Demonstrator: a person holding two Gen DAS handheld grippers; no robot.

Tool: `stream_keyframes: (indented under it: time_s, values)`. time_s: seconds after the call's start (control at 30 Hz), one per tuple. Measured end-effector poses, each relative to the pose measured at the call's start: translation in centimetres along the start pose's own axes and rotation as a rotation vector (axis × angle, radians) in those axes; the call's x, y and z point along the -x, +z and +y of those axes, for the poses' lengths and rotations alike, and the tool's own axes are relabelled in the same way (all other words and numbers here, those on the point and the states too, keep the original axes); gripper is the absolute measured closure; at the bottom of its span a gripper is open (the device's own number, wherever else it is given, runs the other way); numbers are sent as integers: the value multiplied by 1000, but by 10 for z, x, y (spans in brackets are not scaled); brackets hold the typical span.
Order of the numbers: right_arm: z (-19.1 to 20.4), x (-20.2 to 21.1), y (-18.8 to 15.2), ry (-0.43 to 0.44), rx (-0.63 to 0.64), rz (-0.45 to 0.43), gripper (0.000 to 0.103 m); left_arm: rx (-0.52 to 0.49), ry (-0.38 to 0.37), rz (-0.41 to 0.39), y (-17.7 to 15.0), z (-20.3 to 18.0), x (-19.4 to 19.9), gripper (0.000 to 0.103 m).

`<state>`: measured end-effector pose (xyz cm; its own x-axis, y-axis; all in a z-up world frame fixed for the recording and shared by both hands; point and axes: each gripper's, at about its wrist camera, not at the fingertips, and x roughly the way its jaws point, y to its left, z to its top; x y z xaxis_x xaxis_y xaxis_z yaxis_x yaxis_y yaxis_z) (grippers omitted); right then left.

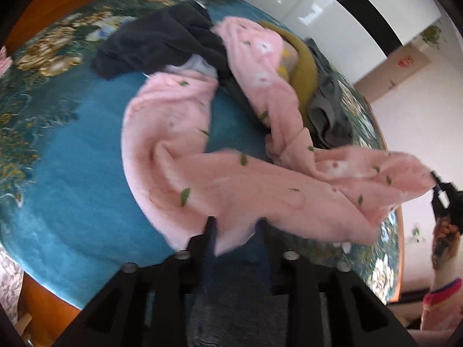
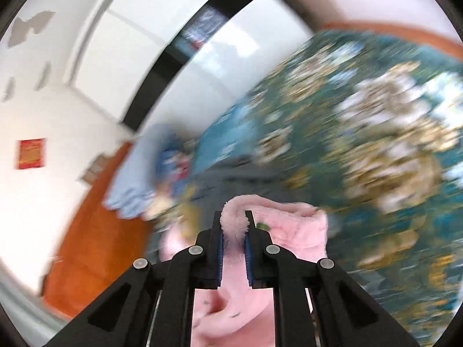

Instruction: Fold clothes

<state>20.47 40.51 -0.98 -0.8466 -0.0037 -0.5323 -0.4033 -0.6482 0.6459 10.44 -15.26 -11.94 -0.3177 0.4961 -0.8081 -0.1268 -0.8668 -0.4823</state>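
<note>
While right gripper (image 2: 233, 225) pinches the pink garment (image 1: 231, 185) and left gripper (image 1: 235, 222) stands released, fleece hem may slip free.

Bright daylight; heavy motion blur, right view especially; fisheye-bent, dark-vignetted edges

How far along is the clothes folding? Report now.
Done: nothing looks folded. In hand: the right gripper is clamped on the fluffy pink leaf-print garment; the left gripper is open at its edge. Left: a dark navy garment and grey garment lie crumpled on the teal floral bedspread.
</note>
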Motion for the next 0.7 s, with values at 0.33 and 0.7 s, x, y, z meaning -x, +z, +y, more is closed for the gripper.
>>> stream_keyframes:
  time_s: [0.33, 0.7]
  values:
    - [-133, -23, -56, -293, -301, 170, 91, 49, 129, 2, 76, -4, -50, 47]
    - [-119, -13, -53, -326, -222, 223, 90, 27, 486, 212, 122, 15, -181, 99]
